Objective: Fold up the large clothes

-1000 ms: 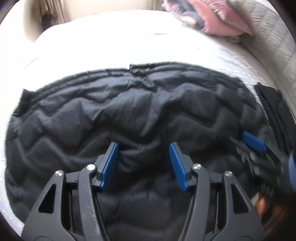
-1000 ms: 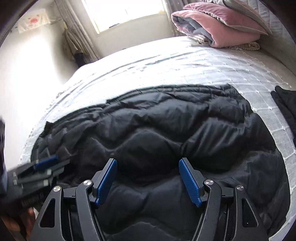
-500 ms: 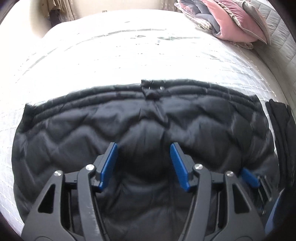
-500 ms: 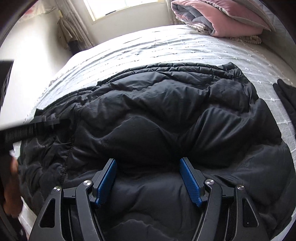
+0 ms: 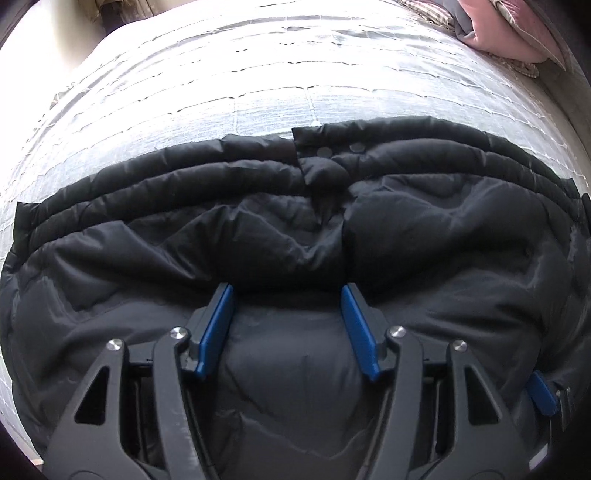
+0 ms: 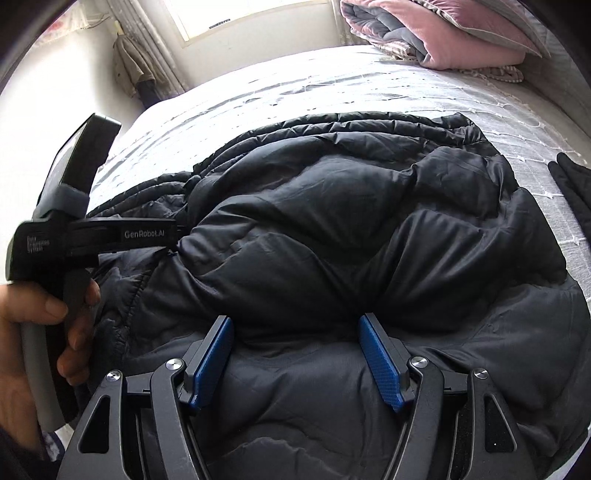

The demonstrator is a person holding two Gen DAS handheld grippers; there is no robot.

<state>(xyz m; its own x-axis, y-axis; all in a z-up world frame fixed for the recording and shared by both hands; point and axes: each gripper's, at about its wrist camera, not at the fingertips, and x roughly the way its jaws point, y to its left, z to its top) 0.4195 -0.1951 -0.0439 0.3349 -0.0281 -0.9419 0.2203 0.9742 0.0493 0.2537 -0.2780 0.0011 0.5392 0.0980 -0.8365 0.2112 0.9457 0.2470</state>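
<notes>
Lying on the bed: a black quilted puffer jacket point(image 5: 295, 229), spread wide across the pale grey quilted bedspread point(image 5: 258, 81), puffy and creased
Jacket detail: in the left wrist view a flap near the far edge shows two round snaps point(image 5: 340, 149); stitched ridges run along that far edge
Jacket in the other view: the same jacket point(image 6: 332, 240) bulges up in the middle with a thick fold lying across it, and its near part is flatter
Left gripper point(image 5: 288, 325): its blue-padded fingers point(image 5: 216, 328) stand wide apart, low over the near part of the jacket, with nothing held between them; whether the tips touch the fabric I cannot tell
Right gripper point(image 6: 295, 358): fingers point(image 6: 378, 362) also spread wide with nothing in them, pointing at the foot of the big fold
Left tool from the side: in the right wrist view the left gripper body point(image 6: 92, 236) reaches in from the left edge, its front end hidden against the dark fabric
Left hand point(image 6: 40, 332): wrapped round the tool's grey handle, at the jacket's left edge
Right tool seen from the left: a blue pad point(image 5: 541, 393) shows at the lower right edge, just beside the jacket
Bedding: a folded pink and grey duvet point(image 6: 436, 33) sits at the far end of the bed
Other garment: a dark piece point(image 6: 572, 184) lies on the bedspread beside the jacket, apart from it
Room: window point(image 6: 251, 11) and curtain point(image 6: 147, 48) beyond the bed
</notes>
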